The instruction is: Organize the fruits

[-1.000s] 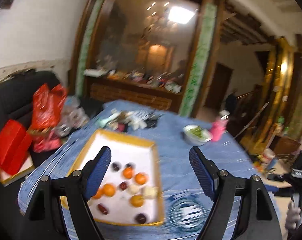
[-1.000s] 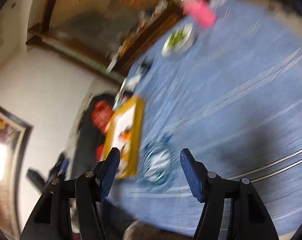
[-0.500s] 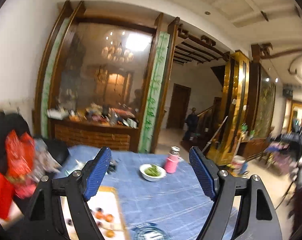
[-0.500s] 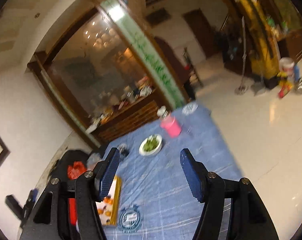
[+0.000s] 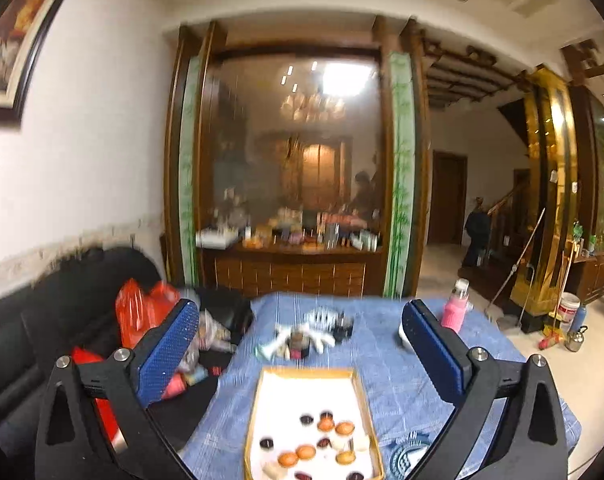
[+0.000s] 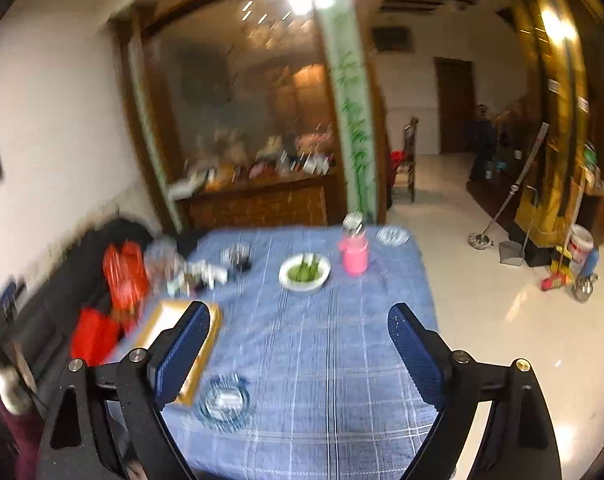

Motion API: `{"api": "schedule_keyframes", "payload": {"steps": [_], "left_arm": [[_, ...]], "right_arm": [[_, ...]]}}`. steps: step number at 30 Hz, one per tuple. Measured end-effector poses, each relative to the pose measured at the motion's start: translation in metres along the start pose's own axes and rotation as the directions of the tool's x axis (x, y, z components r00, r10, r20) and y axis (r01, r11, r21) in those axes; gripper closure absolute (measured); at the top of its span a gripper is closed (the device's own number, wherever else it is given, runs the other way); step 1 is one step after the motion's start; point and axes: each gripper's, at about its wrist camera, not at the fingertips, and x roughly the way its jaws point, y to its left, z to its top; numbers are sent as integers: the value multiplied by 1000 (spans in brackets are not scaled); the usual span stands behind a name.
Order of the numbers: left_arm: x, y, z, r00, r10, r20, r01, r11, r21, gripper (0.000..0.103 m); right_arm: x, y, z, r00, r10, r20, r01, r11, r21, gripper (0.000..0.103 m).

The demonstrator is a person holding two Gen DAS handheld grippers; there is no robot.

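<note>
A white tray with a yellow rim [image 5: 309, 384] lies on the blue tablecloth and holds several small orange fruits [image 5: 305, 451] and dark fruits [image 5: 306, 419]. My left gripper [image 5: 302, 354] is open and empty, held well above the tray's far end. In the right wrist view the tray [image 6: 164, 320] is at lower left, partly behind my left finger. My right gripper [image 6: 298, 354] is open and empty above the tablecloth. A blue-patterned plate [image 6: 222, 400] lies just right of the tray, and also shows in the left wrist view [image 5: 411, 454].
A white bowl of greens [image 6: 305, 272], a pink bottle [image 6: 353, 254] and a small dish [image 6: 391, 236] stand at the table's far end. Small clutter [image 5: 309, 334] lies beyond the tray. A black sofa with red bags [image 5: 138, 312] is on the left. Tiled floor [image 6: 501, 320] is on the right.
Both views have swung down and steadied on the table. The tray and fruits are back in the left view. Both grippers stay open.
</note>
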Motion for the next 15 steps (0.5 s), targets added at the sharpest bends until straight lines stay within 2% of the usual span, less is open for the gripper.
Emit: {"api": "schedule_keyframes", "payload": {"steps": [2,5,9,12,15], "left_arm": [[19,3,-18,999,19,-45,-19,1000,-7,1],[38,5,-49,995,47,-84,-48,999,-5,1],[67,-1,-92,985,91,-145,-91,996,9,1],[89,-1,-121,970,124,-208,-125,992,6,1],[111,6,-146,953,108,-285,-128,990,-52,1]], "right_arm": [[31,13,-20,999,-2,-49,-1,999,-53,9],[92,35,-59,991,27,-135,-45,990,-132,9],[170,62,-106,961,139,-238,-178,972,-152,9],[210,92,-128,962,151,-226,-201,955,-217,10],[239,125,-146,959,170,-226,-231,932,-278,11]]}}
